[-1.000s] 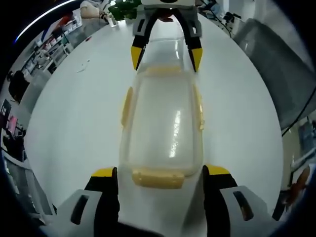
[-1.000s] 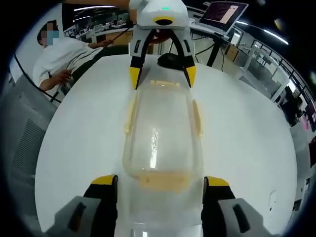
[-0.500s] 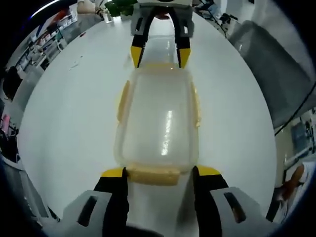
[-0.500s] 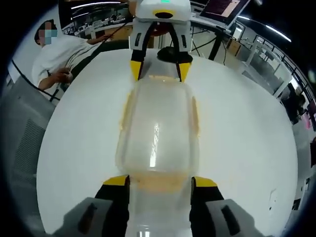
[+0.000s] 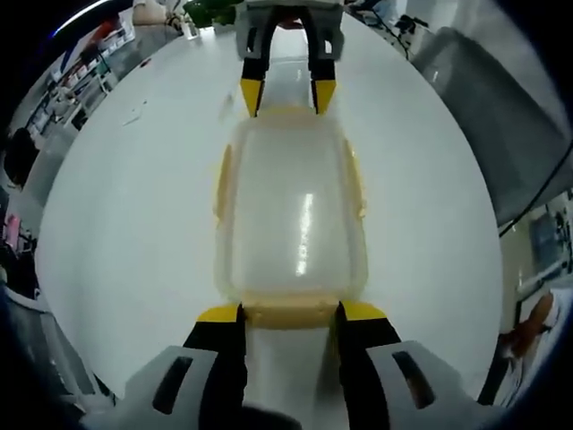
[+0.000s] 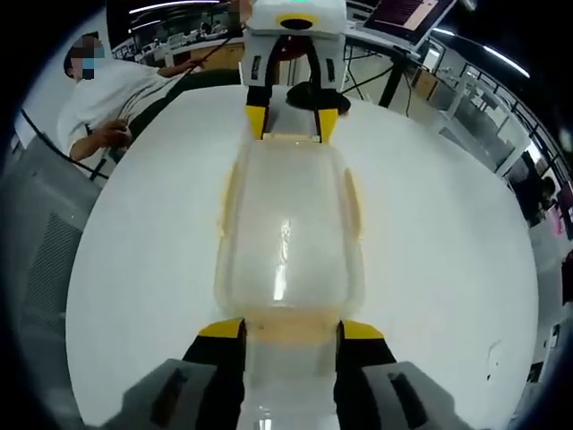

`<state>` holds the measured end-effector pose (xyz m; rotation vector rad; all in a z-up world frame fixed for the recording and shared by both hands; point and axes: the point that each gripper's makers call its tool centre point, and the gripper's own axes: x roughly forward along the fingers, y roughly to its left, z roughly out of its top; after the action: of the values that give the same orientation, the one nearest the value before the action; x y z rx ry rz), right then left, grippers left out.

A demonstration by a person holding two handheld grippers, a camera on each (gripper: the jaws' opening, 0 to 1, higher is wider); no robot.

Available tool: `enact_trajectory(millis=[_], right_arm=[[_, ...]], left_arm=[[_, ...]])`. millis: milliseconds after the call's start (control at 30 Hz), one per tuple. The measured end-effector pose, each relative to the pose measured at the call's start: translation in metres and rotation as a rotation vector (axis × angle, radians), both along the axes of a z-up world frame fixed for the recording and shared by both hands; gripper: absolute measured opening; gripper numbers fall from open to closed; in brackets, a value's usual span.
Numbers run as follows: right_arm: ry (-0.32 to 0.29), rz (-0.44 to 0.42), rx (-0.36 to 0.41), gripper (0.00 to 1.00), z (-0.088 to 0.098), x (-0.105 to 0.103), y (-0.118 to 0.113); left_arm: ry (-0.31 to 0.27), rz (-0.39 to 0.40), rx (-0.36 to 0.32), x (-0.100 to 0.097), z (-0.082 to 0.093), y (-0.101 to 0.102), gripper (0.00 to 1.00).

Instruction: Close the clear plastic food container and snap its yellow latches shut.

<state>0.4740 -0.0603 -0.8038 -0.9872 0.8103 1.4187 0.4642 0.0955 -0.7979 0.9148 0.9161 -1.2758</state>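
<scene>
Left gripper view has my left claw [image 5: 291,312] pinched narrow on the near end latch [image 5: 291,313] of the container [image 5: 291,219], flat on the white bench [image 5: 134,197]. Right claw [image 6: 291,330] grips the opposite latch [image 6: 291,330]. My worry: uneven squeezing could skid it sideways.

Clear plastic food container [image 5: 291,215], lid on, lies lengthwise at frame centre; yellow latches [image 5: 291,313] on all four sides.

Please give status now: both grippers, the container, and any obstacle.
Left gripper and right gripper each pinching an end latch. Container lidded, on white table. No obstacle near.
</scene>
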Motion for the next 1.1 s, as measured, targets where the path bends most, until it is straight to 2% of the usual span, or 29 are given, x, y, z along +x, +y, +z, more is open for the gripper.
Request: enact_trajectory(millis=[300, 400, 467, 500, 567, 667, 1100], right_arm=[[0.005, 0.013, -0.002, 0.37, 0.0, 0.0, 0.001], [0.012, 0.009, -0.006, 0.36, 0.0, 0.0, 0.001], [0.015, 0.01, -0.005, 0.35, 0.001, -0.001, 0.001], [0.017, 0.012, -0.002, 0.35, 0.001, 0.0, 0.0], [0.04, 0.005, 0.015, 0.35, 0.004, -0.002, -0.001], [0.046, 0.016, 0.026, 0.35, 0.007, -0.006, 0.0], [0.047, 0.012, 0.064, 0.35, 0.026, -0.008, 0.005]], left_arm=[[0.013, 0.006, 0.014, -0.002, -0.001, 0.0, 0.39], [0.007, 0.02, 0.014, -0.002, 0.0, 0.0, 0.38], [-0.017, 0.019, 0.023, -0.001, 0.001, -0.001, 0.37], [-0.007, 0.046, 0.034, -0.001, 0.001, 0.0, 0.37], [-0.02, 0.031, 0.035, -0.001, 0.002, -0.001, 0.37], [-0.001, 0.035, 0.046, -0.006, 0.003, 0.0, 0.36], [-0.026, 0.034, 0.047, -0.006, 0.031, 0.006, 0.36]])
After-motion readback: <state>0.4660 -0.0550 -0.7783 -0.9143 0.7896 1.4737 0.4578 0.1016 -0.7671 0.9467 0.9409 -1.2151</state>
